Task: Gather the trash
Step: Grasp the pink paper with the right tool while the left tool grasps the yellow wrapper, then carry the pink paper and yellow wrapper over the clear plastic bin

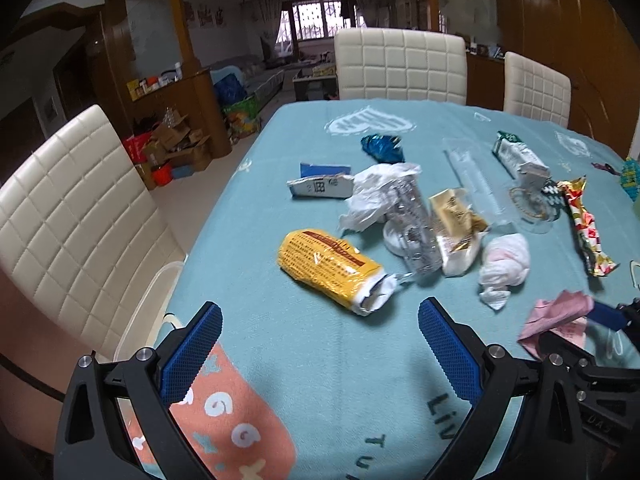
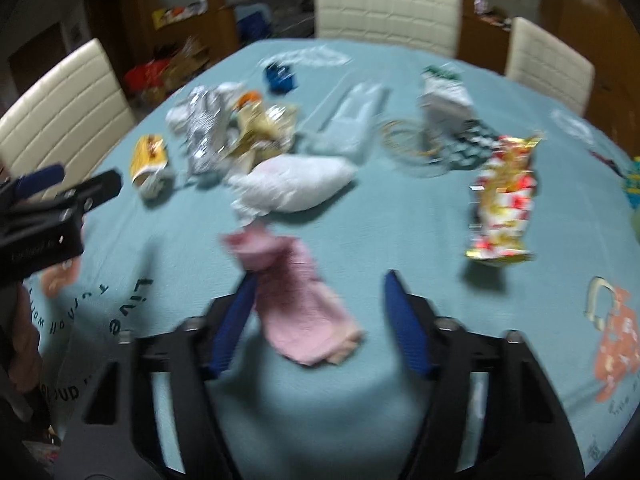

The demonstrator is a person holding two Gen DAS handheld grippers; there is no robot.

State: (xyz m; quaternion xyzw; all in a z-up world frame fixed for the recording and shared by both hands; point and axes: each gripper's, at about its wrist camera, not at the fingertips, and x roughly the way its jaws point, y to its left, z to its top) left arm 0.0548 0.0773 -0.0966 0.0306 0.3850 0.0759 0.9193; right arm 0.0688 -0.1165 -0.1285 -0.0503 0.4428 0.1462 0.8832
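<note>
Spread wide above teal tablecloth [image 1: 320, 360]: left gripper [image 1: 320, 344], yellow wrapper [image 1: 328, 268] just beyond, pink paper [image 1: 556, 316] at right.

Right wrist view is motion-blurred; the pink paper [image 2: 296, 300] shows no print.

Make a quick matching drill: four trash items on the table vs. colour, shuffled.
Items:
1. wrapper nearest the left gripper
2. crumpled paper between the right gripper fingers
3. foil ball at the far side
4. carton at far right

Colours:
A. blue
B. green and white
C. yellow
D. pink

Pairs: 1-C yellow wrapper; 2-D pink paper; 3-A blue foil; 4-B carton.
</note>
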